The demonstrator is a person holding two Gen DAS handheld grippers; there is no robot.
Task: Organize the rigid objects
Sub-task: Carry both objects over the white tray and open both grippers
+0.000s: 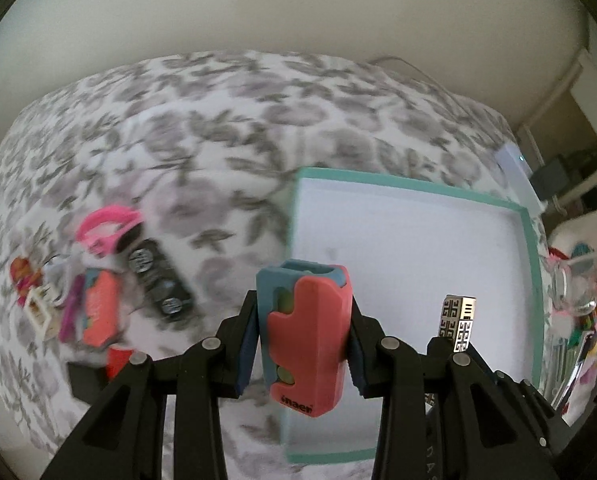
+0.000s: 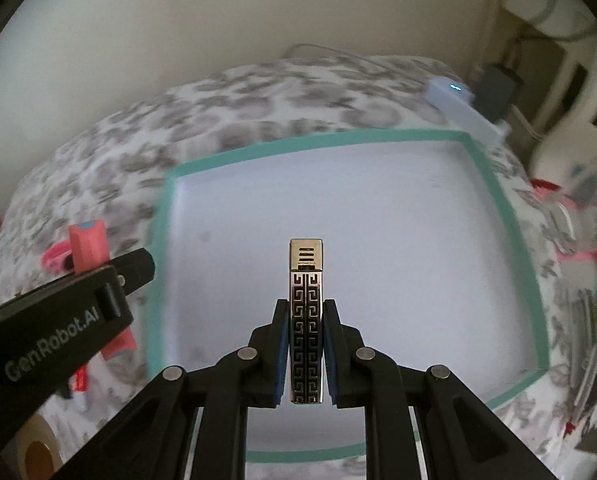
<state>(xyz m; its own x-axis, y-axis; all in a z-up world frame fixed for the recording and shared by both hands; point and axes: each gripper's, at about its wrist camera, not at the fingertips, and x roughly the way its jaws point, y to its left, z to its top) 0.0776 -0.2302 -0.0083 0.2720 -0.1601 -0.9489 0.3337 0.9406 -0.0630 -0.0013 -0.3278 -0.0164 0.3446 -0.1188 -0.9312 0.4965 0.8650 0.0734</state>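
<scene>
The left gripper squeezes a red and blue pencil sharpener between its blue pads. The sharpener stands up tall in the grip, just over the near left edge of the box. The right gripper is pinched tight on a thin silver lighter with a black maze pattern. The lighter points straight up and hangs over the middle of the box.

Under both grippers lies a flat white box with a teal rim. The box sits on a bed cover with grey leaves.

To the left of the box, on the cover, is a little heap of things. There is a pink ring-shaped thing, a black battery holder and another red and blue sharpener. They look blurry.

To the right of the box are more small colourful things and a clear glass jar. A white gadget with a tiny blue light lies at the far corner of the box.
</scene>
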